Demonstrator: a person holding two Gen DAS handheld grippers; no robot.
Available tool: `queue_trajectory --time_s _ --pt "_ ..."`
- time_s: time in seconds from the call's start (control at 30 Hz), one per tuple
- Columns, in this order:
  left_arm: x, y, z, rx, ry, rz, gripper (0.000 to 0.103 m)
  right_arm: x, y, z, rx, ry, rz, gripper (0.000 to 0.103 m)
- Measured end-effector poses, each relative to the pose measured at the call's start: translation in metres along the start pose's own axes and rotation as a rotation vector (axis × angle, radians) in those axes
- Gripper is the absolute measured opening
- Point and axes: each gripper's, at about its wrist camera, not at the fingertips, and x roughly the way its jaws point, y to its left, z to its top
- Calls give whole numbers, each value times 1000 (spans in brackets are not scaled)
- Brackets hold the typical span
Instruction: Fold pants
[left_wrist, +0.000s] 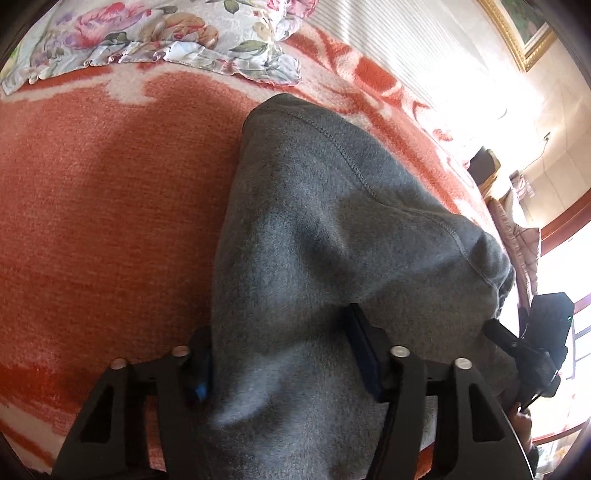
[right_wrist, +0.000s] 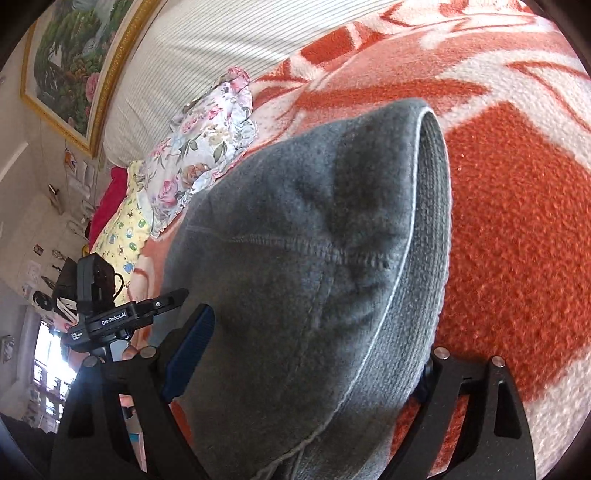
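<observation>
Grey fleece pants (left_wrist: 332, 206) lie bunched on an orange and white blanket (left_wrist: 96, 206). In the left wrist view a stitched seam runs across the cloth, which rises in a ridge between my fingers. My left gripper (left_wrist: 280, 332) is shut on that bunch, with both pads pressed into it. In the right wrist view the ribbed waistband (right_wrist: 424, 236) of the pants (right_wrist: 295, 240) arches up between the fingers of my right gripper (right_wrist: 317, 339). That gripper stands wide open around the cloth. Its blue left pad (right_wrist: 192, 350) shows, and the right pad is hidden under the waistband.
A flowered pillow (left_wrist: 177, 40) lies at the head of the bed, with a striped headboard (right_wrist: 207, 48) and a framed picture (right_wrist: 74, 62) behind it. The other gripper shows at each view's edge (left_wrist: 535, 339) (right_wrist: 107, 314). Bare blanket (right_wrist: 517, 229) spreads beside the pants.
</observation>
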Motion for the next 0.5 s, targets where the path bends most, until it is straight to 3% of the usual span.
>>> queue_trajectory --time_s 0.17,0.27,0.4,0.5 --pt "-7 3 -2 -9 -11 -25 33 -4 -2 -4 27 -21 -23 64" --pt "-14 3 -3 -11 -26 -32 25 -8 3 -5 23 -30 -30 54" --pt "-28 4 -6 -31 -59 -65 22 -17 14 -6 16 -67 -17 43" --pt "-42 1 -9 -24 -84 -82 21 -21 24 -5 2 -78 -4 41"
